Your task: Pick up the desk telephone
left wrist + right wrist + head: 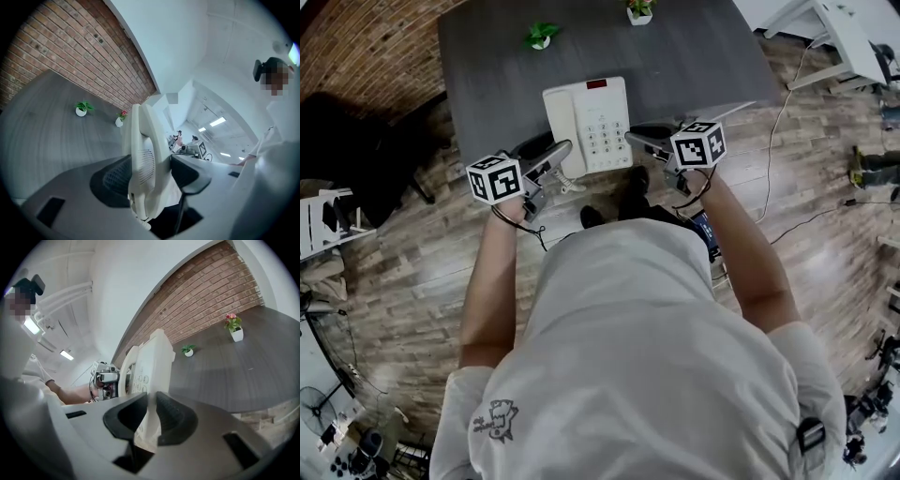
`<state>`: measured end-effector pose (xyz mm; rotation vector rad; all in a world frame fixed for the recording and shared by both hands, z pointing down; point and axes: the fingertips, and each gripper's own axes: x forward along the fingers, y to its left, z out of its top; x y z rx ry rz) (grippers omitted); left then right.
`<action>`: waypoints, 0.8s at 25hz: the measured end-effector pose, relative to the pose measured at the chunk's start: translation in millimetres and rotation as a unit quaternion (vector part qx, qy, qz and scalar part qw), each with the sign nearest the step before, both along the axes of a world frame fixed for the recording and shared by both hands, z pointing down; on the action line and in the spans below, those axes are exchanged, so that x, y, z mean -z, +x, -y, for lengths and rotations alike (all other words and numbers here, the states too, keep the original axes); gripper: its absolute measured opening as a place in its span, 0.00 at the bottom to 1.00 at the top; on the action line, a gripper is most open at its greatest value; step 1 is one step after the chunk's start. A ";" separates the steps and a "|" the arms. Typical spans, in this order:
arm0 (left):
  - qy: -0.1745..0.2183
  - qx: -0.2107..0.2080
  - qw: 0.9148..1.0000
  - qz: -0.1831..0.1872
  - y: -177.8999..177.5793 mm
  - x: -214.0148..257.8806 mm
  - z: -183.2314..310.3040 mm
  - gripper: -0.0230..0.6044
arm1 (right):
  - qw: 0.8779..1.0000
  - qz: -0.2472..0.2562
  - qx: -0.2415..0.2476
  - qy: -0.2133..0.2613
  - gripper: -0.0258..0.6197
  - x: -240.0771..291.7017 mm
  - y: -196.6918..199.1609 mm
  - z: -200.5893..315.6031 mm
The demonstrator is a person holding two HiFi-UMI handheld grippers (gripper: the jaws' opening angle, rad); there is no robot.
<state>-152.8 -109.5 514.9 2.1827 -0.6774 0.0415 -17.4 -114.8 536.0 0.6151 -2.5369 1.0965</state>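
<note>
Pale grey T-shirt (628, 356) at 6 o'clock, nearest the head camera, forearms reaching toward 12. White push-button desk telephone (586, 122) at 12 o'clock from the body, over the near edge of the dark grey wooden desk (694, 56), pinched between both tools. Left tool (555, 157) clenched wide on the handset side, at 9 o'clock of the phone. Right tool (639, 141) clamped narrow on the thin keypad-side edge, at 3 o'clock. Looks just clear of the desk top; contact underneath hard to tell.

Step in hand, by judgement: two-sided lift. Hold both clamps firm and raise both sides together, level, handset kept in its cradle. Mind the white coiled cord (570, 184) dangling at 6 o'clock of the phone. Slip risk likeliest on the thin right edge. Small green potted plant (541, 36) at 12 o'clock, well apart, no concern.
</note>
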 end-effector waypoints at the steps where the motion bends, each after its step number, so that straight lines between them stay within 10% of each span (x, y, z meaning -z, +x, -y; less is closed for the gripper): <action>1: 0.000 0.000 1.000 -0.002 -1.4 0.9 -2.0 0.48 | 1.000 -0.002 0.000 -0.001 0.14 1.3 -1.4 -2.2; 20: 0.011 0.041 0.999 0.008 27.5 23.1 -23.4 0.48 | 1.000 0.009 0.029 0.007 0.14 20.0 26.9 -13.9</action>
